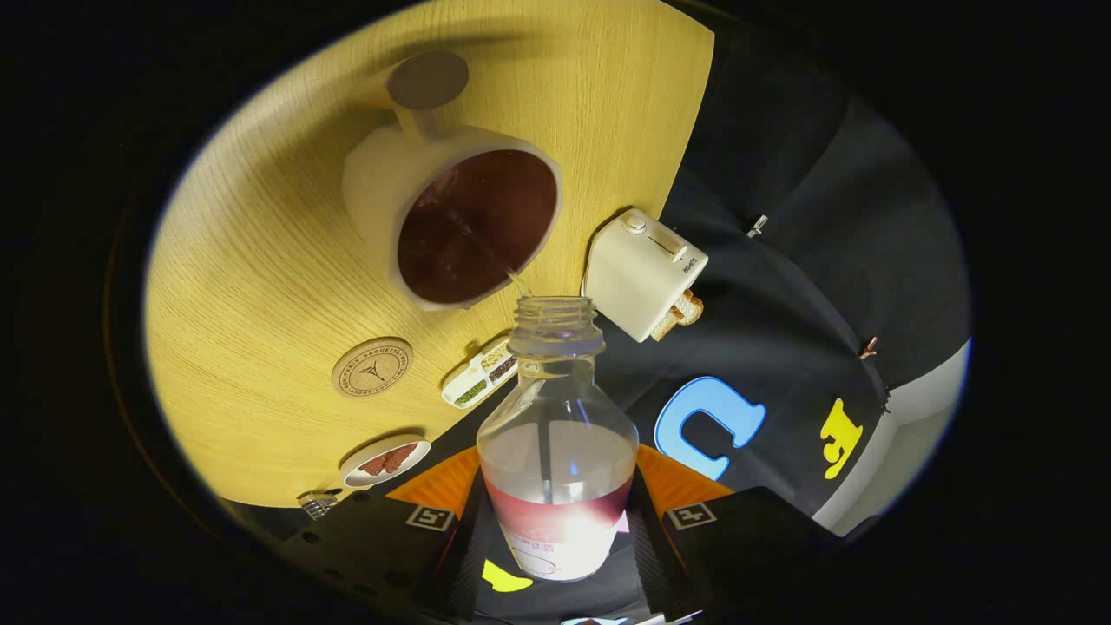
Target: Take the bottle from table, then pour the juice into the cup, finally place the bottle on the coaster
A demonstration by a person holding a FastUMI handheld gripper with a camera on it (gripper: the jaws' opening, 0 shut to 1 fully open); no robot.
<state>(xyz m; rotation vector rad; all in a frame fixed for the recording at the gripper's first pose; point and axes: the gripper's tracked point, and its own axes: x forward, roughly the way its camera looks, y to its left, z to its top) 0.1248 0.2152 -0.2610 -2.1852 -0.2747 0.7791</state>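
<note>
The gripper (555, 521) clamps a clear open bottle (557, 434) between both fingers, tilted toward a white cup (451, 221) at eleven o'clock, a thin stream entering it.

The round cork coaster (371, 367), lying on the wooden table (260, 260) towards its edge nearest the gripper, carries a ring of stamped lettering that seems to read "PARIS BAGUETTE". The cream toaster (644, 273) at the table's far edge bears a small dark word, too small to read. The bottle (557, 451) has a pale label with faint pink print, illegible.
</note>
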